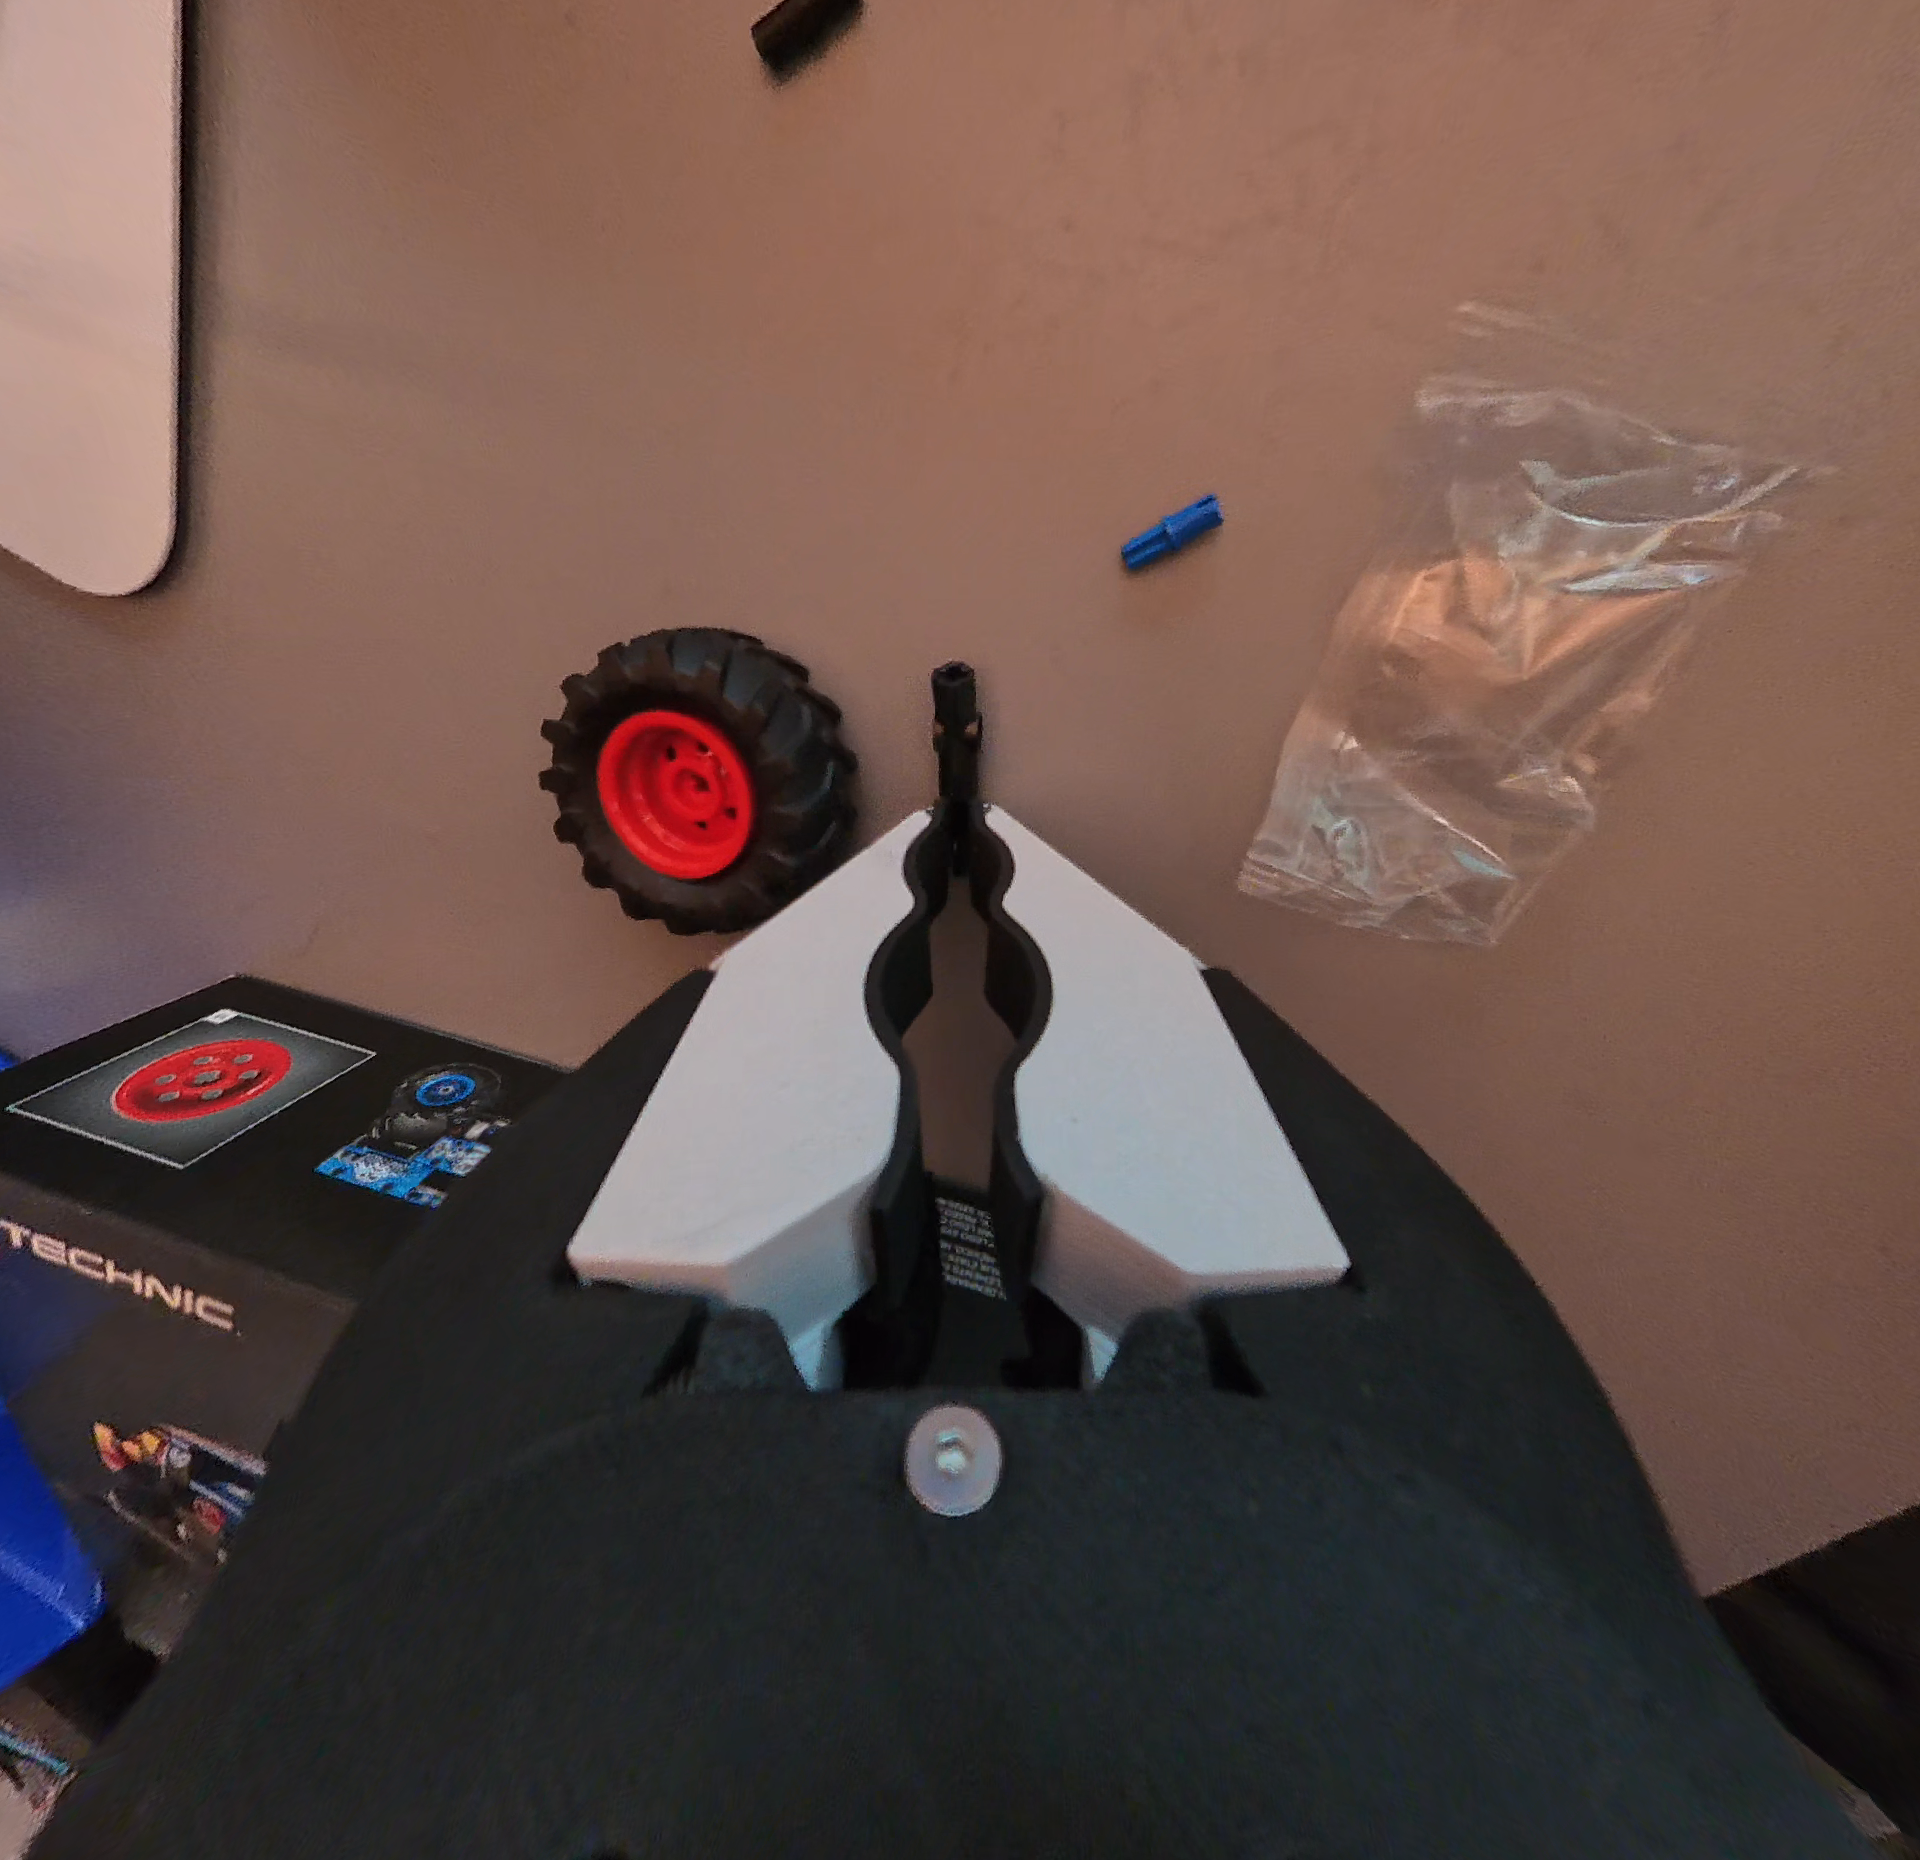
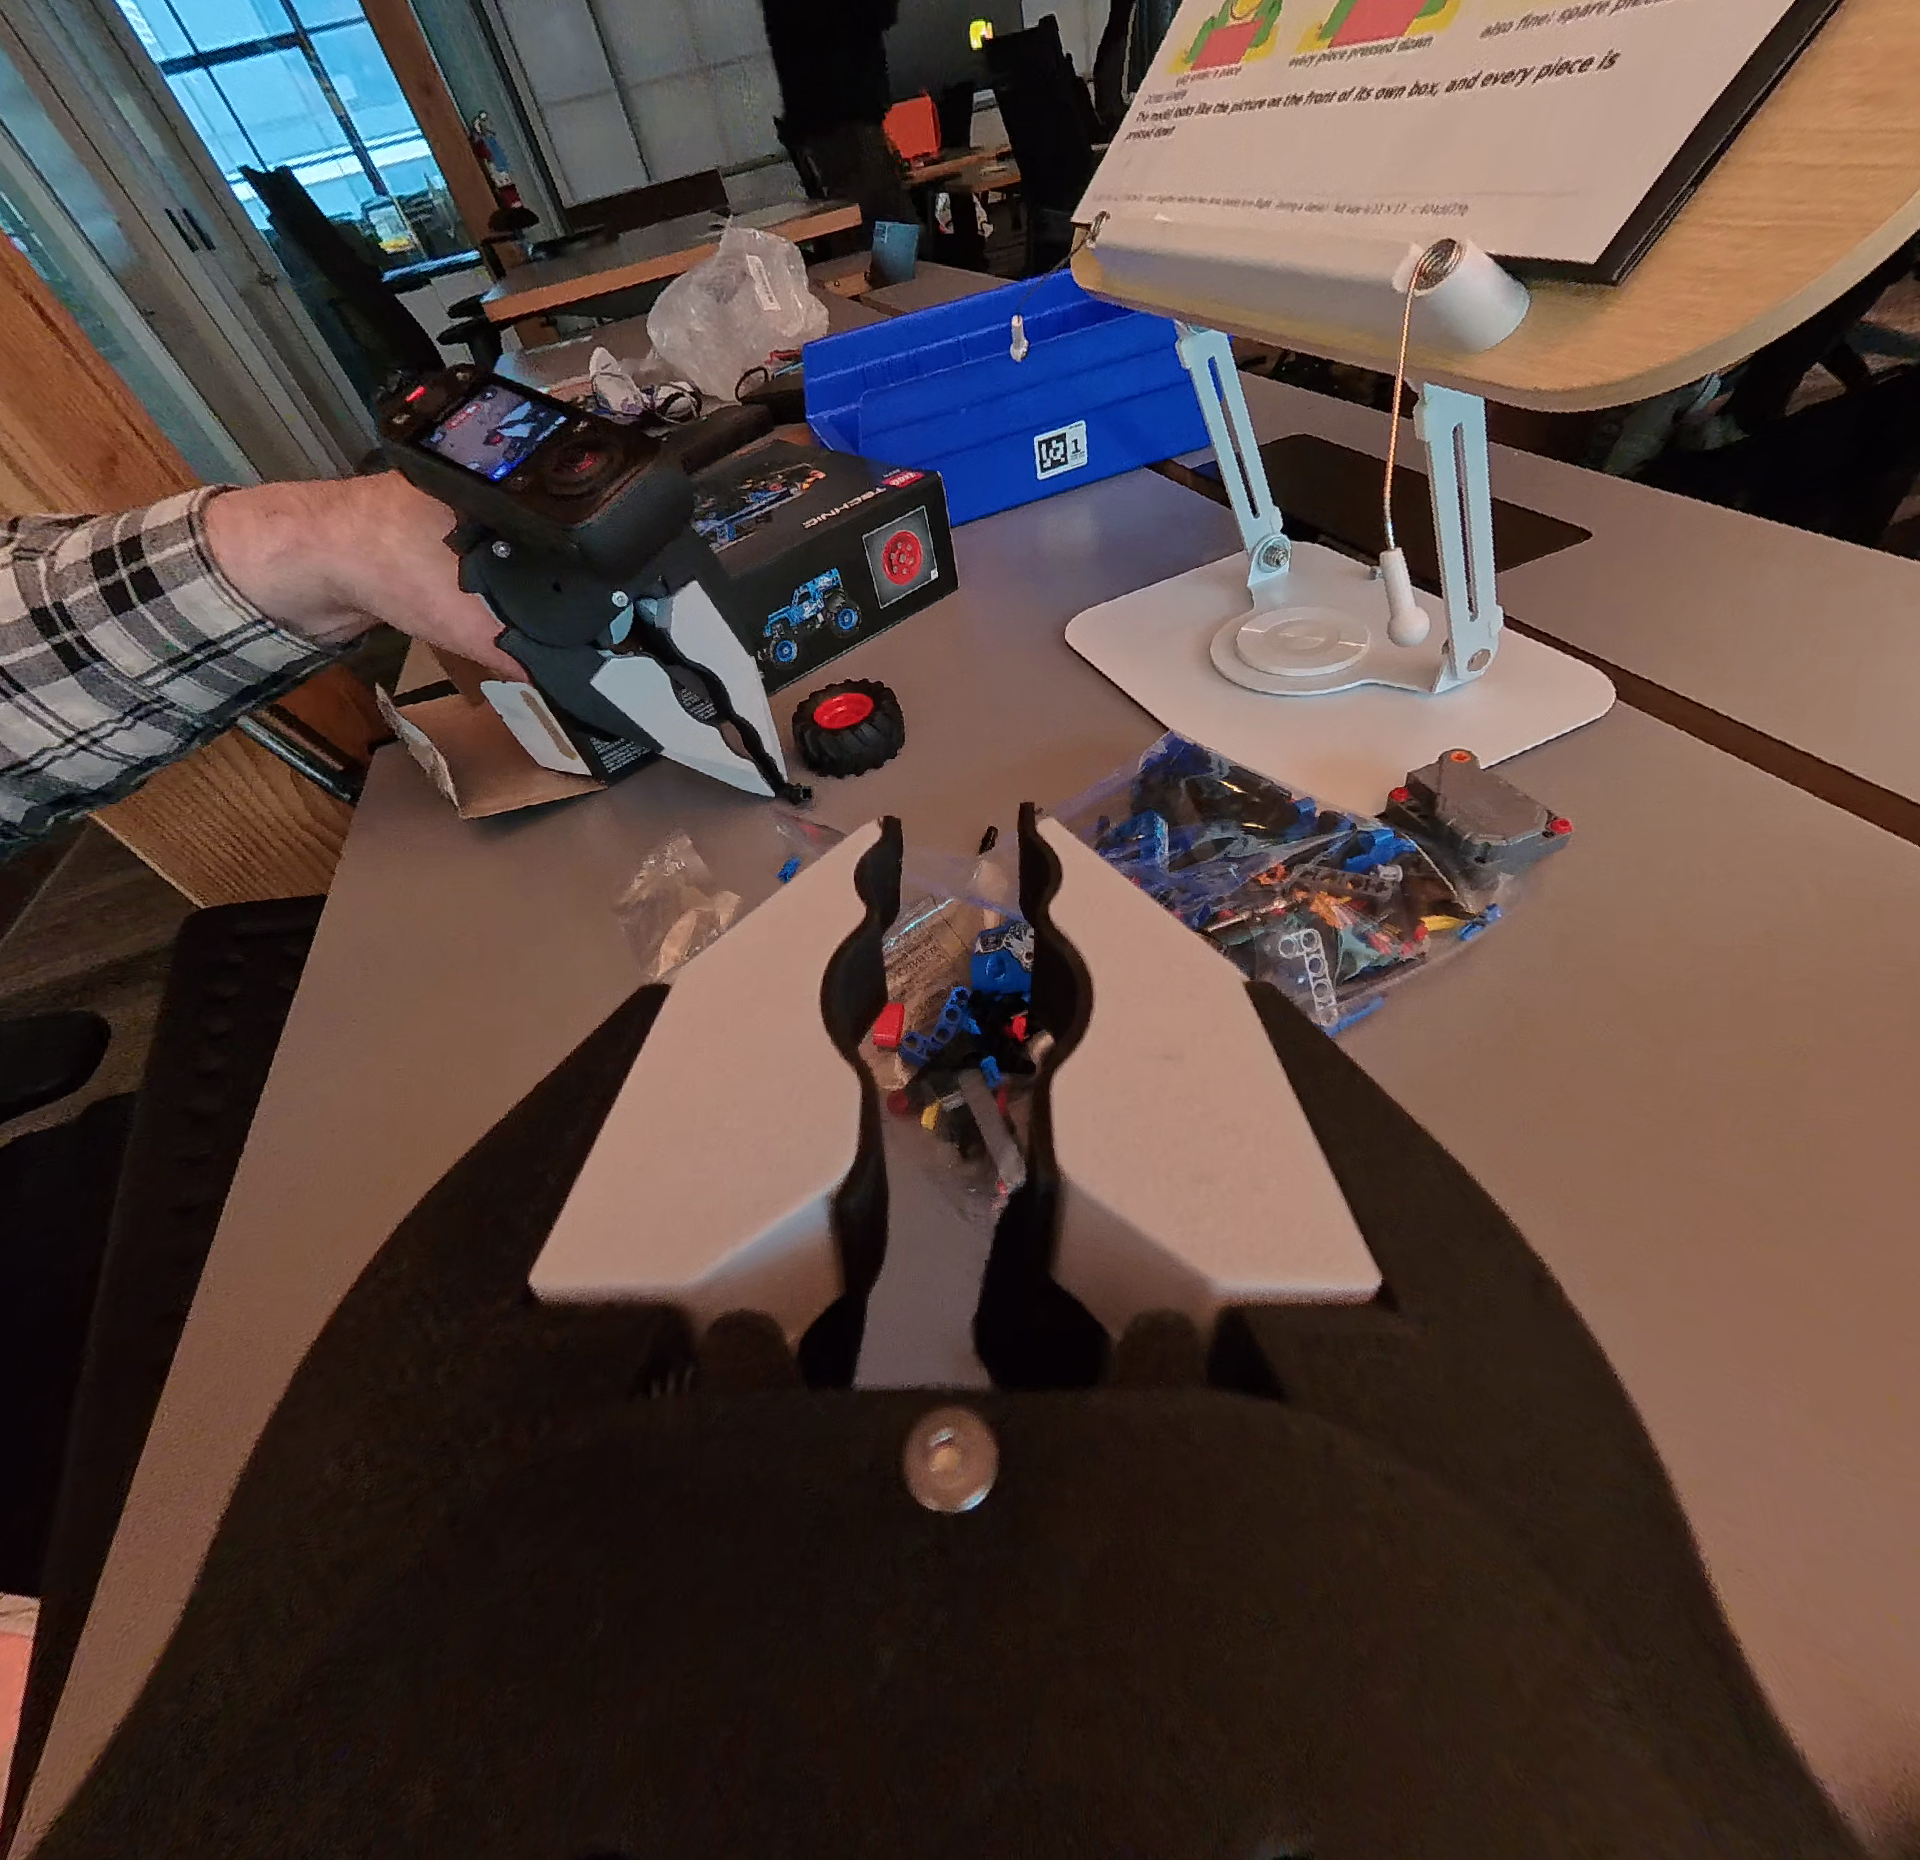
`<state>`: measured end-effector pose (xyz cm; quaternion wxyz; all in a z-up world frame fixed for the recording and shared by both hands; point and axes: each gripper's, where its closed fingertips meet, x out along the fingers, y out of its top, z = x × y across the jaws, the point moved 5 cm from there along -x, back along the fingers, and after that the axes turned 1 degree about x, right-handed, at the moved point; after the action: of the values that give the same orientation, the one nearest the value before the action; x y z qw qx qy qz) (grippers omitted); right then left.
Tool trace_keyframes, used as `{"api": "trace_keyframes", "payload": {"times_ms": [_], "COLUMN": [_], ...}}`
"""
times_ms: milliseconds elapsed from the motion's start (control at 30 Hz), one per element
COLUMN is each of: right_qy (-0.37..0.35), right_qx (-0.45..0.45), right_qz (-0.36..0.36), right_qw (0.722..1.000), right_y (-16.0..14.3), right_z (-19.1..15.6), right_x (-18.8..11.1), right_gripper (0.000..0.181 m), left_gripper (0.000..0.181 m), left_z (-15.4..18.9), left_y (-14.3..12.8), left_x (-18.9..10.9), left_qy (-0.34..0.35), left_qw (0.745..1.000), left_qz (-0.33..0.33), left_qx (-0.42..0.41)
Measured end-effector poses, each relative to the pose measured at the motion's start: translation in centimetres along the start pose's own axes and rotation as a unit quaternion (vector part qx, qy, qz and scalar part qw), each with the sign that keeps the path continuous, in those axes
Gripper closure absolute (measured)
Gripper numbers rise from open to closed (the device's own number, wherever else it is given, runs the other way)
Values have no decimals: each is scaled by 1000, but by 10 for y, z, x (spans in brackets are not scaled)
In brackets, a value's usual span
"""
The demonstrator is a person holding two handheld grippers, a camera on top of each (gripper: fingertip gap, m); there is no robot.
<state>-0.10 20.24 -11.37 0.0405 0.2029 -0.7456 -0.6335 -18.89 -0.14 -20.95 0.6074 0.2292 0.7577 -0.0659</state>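
Black pin (image 1: 954, 730) pinched at the left hand-held gripper (image 1: 956, 823) tips, just above the bench (image 1: 1143, 200) beside a wheel (image 1: 696, 776). Right hand-held gripper (image 2: 958, 823) hangs spread over a parts bag (image 2: 961, 1021).

The left gripper (image 1: 956, 823) is pinched tight on a small black pin (image 1: 954, 730), which pokes straight out past the fingertips, just right of the red-hubbed wheel (image 1: 696, 782). That wheel, with its chunky black tyre, lies on the surface (image 1: 1039, 304). Beyond the wheel sits a little blue pin (image 1: 1171, 532), and farther still a black piece (image 1: 807, 15). The right gripper (image 2: 958, 823) hangs parted over a clear bag of small parts (image 2: 961, 1031).
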Motion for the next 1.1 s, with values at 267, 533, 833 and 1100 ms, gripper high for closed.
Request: {"api": "trace_keyframes", "payload": {"times_ms": [267,533,833,1100], "right_qy": [3,0,0,0], "right_qx": [-3,0,3,3], "right_qz": [-6,-4,1,4], "right_qw": [1000,1000,1000,1000], "right_y": [-1,-2,-1,0], "right_z": [-2,0,1,1], "right_x": [3,2,0,-2], "right_gripper": [161,160,161,161], "left_gripper": [181,181,181,181], "left_z": [9,38,66,55], "left_y": [11,47,90,155], "left_x": [-27,-51,-50,-21], "left_qy": [-1,-20,-41,69], "left_qw": [998,990,980,977], "left_qz": [64,132,167,187], "left_qx": [6,55,97,75]}}
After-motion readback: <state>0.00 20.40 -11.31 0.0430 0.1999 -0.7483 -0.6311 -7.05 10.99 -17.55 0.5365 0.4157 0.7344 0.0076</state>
